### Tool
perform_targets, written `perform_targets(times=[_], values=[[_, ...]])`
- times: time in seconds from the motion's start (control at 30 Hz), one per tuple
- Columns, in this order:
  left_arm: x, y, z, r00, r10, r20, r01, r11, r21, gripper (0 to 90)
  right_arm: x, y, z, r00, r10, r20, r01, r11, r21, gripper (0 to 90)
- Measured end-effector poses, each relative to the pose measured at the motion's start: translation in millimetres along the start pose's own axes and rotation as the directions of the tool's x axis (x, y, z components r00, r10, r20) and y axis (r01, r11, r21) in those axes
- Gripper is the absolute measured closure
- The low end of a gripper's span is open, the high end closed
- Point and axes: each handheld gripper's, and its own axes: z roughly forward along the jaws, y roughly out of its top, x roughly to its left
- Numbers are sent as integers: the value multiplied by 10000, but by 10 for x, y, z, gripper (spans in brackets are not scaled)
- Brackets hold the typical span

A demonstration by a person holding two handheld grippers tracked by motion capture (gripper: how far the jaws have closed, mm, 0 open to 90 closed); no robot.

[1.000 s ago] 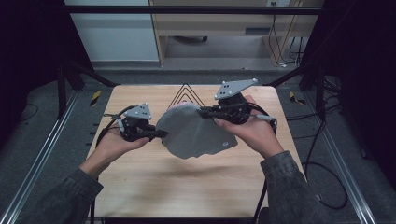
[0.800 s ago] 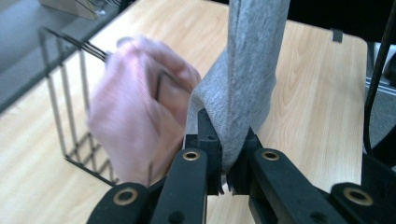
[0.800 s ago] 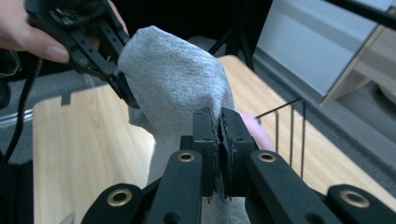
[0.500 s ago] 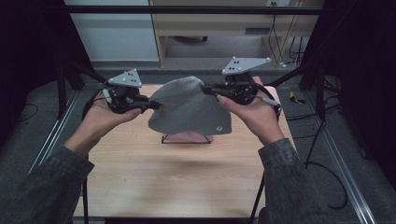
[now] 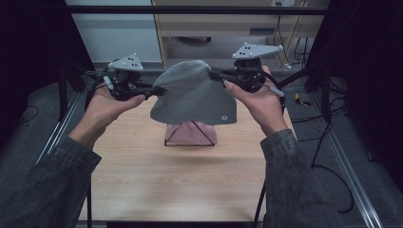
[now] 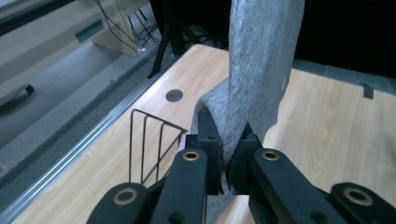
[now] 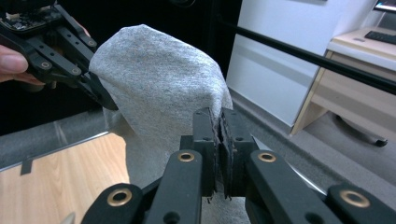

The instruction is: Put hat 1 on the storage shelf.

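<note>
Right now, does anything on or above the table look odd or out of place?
Nothing looks damaged or spilled. The grey cloth hangs in the air, pinched at its two sides by the left claw and the right claw. Below it, something pink sits in a tilted wire rack on the table.

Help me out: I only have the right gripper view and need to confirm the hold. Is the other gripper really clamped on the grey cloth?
Observer: Yes. The left gripper has its jaws shut on an edge of the grey cloth.
Operator: What's on the table under it?
Observer: A wire rack holding something pink.
Operator: Is the cloth touching it?
Observer: The high view can't settle that; the cloth's hem overlaps the rack's top.
</note>
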Motion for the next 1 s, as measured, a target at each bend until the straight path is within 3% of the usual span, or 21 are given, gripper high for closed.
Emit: perform_targets(times=[0.33, 0.53, 0.63, 0.83, 1.0], values=[[148, 213, 22, 9987, -164, -475, 134, 9979, -635, 865, -226, 102, 70, 9985, 380, 398, -357, 9978, -559, 863], [277, 260, 139, 9967, -57, -814, 15, 9987, -513, 865, -395, 59, 195, 9961, 606, 644, -560, 9959, -706, 863], [349, 263, 190, 9960, -253, -856, 191, 9972, -727, 866, -472, 52, 243, 9946, 730, 733, -673, 9947, -773, 863], [421, 219, 311, 9940, -255, -1061, 191, 9980, -609, 866, -582, 10, 337, 9929, 791, 889, -732, 9950, -677, 863], [495, 171, 393, 9917, -491, -1191, 410, 9967, -698, 866, -645, -52, 441, 9908, 901, 1008, -846, 9948, -574, 863]])
